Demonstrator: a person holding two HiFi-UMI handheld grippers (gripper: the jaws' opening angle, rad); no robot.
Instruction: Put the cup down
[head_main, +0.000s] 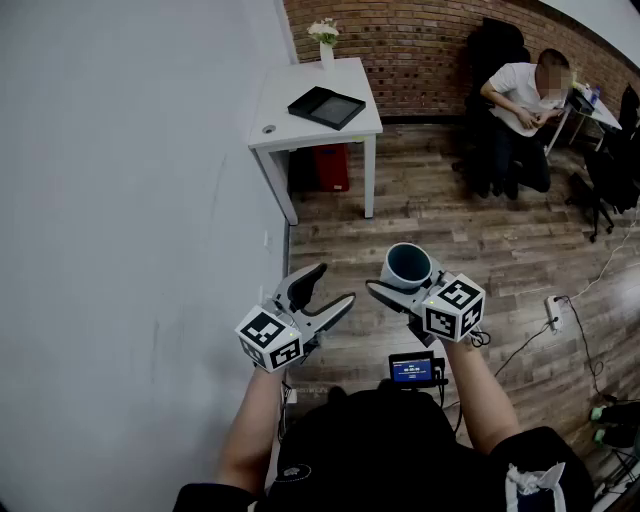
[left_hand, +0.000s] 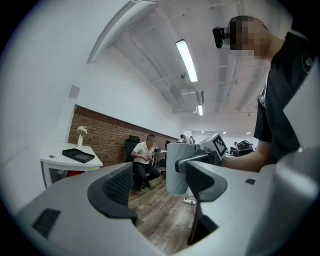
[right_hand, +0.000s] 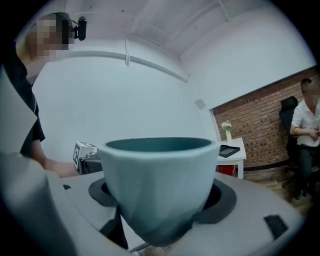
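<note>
Underfoot and out to the red brick wall (head_main: 420, 40) runs a dark wood-plank floor (head_main: 450, 230), the widest open stretch in sight. A plain white wall (head_main: 130, 200) closes off the whole left side. Against that wall stands a white rectangular desk (head_main: 300, 95), the only raised surface in view and so, in my judgement, the likely place for setting down. It is well ahead of the grippers, not beneath them. A seated person in a white shirt (head_main: 520, 95) occupies the far right corner, well apart from the desk. On the desk a flat black square tray (head_main: 327, 107) lies toward the right edge. A slim white vase of pale flowers (head_main: 326, 45) stands at the back edge by the bricks. The near left part of the top is mostly bare.

Nearer, the right gripper (head_main: 405, 283) is held roughly level in front of the person's body. Its jaws are clamped on the sides of a pale teal ceramic cup (head_main: 407, 265), which hangs over the floor, upright, mouth upward, probably to keep it steady while carried. The left gripper (head_main: 333, 285) sits just beside it, jaws spread wide and holding nothing, apart from the cup. A white power strip (head_main: 553, 310) with its cable lies on the floor to the right, off the straight line to the desk.
</note>
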